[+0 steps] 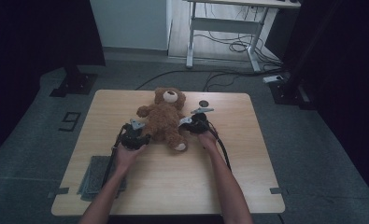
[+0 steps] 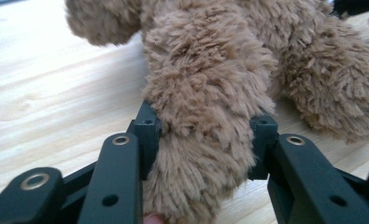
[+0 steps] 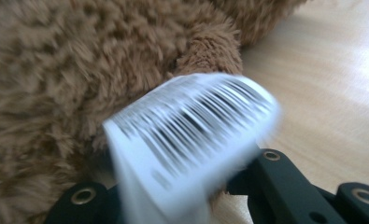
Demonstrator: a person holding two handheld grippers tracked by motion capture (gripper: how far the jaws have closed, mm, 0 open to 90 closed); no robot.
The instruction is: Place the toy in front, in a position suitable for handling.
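Clearly, the left gripper (image 2: 205, 135) has its jaws clamped on one plush leg of the teddy bear (image 2: 210, 93), fur bulging between them. Opposite, the right gripper (image 3: 182, 196) has its jaws pinched together on the bear's white barcode tag (image 3: 191, 135). Beyond them the bear lies on its back on the wooden surface (image 1: 173, 186).

Teddy bear (image 1: 166, 117) on table (image 1: 140, 186) btwn both claws
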